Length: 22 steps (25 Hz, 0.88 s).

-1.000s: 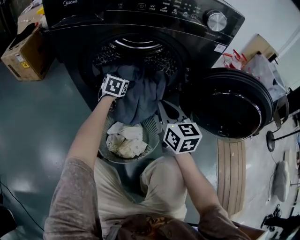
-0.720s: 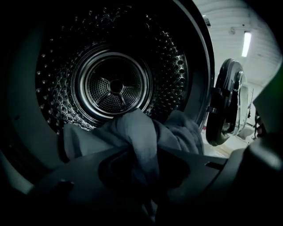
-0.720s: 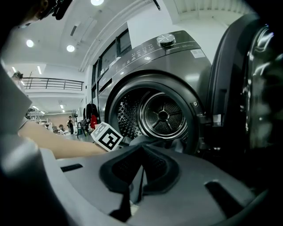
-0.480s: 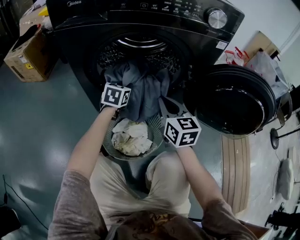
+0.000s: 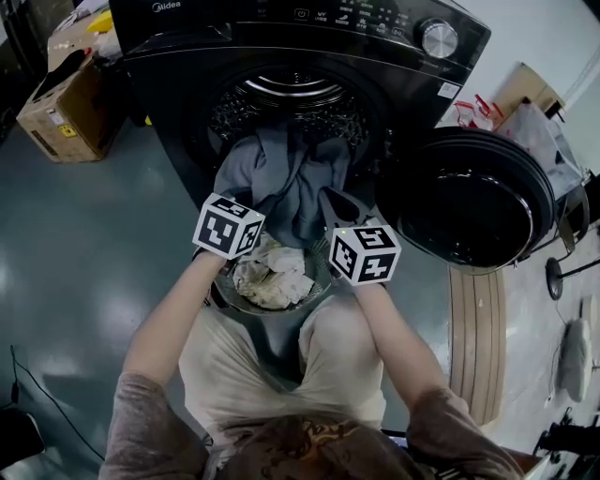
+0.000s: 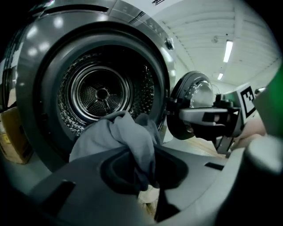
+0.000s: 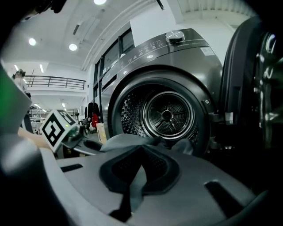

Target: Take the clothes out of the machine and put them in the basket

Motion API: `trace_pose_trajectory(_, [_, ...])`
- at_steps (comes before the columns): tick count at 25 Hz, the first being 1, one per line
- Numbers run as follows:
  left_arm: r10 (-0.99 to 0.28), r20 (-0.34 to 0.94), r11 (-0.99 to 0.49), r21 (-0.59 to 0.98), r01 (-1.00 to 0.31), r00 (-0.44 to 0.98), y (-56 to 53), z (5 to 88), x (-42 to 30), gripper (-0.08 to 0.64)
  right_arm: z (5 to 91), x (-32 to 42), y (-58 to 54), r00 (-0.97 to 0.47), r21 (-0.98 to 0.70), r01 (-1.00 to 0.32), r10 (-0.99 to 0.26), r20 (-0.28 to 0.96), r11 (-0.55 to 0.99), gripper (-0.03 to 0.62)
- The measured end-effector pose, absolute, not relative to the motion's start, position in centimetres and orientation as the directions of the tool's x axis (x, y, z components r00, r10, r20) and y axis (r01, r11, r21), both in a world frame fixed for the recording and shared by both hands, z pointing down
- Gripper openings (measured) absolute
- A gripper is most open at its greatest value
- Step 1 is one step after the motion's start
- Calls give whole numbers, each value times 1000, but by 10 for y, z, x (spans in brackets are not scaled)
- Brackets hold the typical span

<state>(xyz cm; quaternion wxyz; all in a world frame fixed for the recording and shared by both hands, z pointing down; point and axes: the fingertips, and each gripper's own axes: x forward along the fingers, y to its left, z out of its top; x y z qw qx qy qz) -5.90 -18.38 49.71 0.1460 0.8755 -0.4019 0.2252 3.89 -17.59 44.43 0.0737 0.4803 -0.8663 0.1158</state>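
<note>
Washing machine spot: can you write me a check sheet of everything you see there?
Surface: shiny grey-green floor.
Job's things: grey garment hanging out of the washing machine; basket below holds pale clothes.
Clutter: cardboard box left of the machine; bags at right.
Grippers: left gripper has just closed its jaws on the grey garment; right gripper shut on it too.
Cables: one thin dark cable on the floor.
Surroundings: door open; wooden board beside it.

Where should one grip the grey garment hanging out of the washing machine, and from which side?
Grip the grey garment at a bunched fold of its hanging front part, coming from the open front, jaws across the fold: there the cloth is thick and clear of the drum. The left gripper, jaws just closing, pinches such a fold.
</note>
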Motion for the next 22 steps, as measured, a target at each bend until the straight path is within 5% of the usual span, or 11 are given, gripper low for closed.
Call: trace_pose_trajectory(22, [-520,516,-724,157,-672,681,-71,485,-44,66,448,19,-174,-540,-112,-841,-805,247,530,-3])
